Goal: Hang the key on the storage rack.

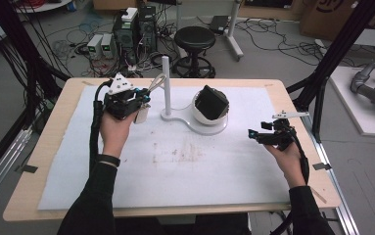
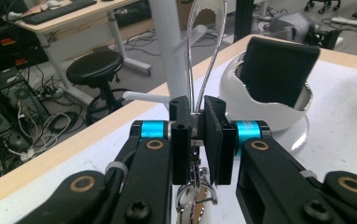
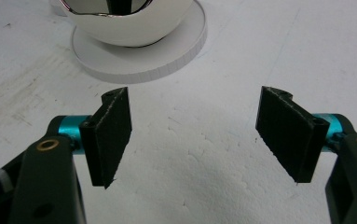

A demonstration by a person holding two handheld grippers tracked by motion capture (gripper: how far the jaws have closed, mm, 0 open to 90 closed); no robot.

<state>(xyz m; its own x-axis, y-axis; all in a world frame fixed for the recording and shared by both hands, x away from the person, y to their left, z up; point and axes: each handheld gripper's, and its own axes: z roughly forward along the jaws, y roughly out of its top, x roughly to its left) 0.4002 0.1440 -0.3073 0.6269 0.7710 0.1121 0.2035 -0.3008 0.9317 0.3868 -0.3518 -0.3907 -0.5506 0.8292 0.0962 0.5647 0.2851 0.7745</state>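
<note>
1. Left gripper [image 1: 137, 102] jaws pinched tight on a thin steel wire loop [image 2: 206, 51]; in the left gripper view the loop stands up between the pads, and a metal clasp or ring hangs just under them. A small pale tag-like piece [image 1: 141, 114] dangles below the gripper in the high view; what it is can't be made out.
2. Loop is held up beside the white post [image 1: 165, 83], near its top, probably to hook it on the post's short side peg [image 2: 146, 97]. Not on the peg yet, as far as I can tell.
3. Right gripper [image 3: 199, 135] jaws spread wide, nothing between them, hovering low over the white mat [image 1: 185, 166] at the table's right, well apart from the stand. Looks parked, waiting.
4. Stand: slim round post on a flat white base [image 1: 202, 128], smooth plastic look. Same base carries a glossy white egg-shaped cup [image 1: 199, 115] with a jagged cracked-shell rim and a black, matte boxy block [image 1: 211, 102] sitting tilted inside.
5. Mat is foam-like, slightly pebbled, with faint reddish scuffs at the centre. Table [image 1: 43, 147] is light wood, rounded corners.
6. Jaw pads are black, flat and rectangular, on teal metal pins.
</note>
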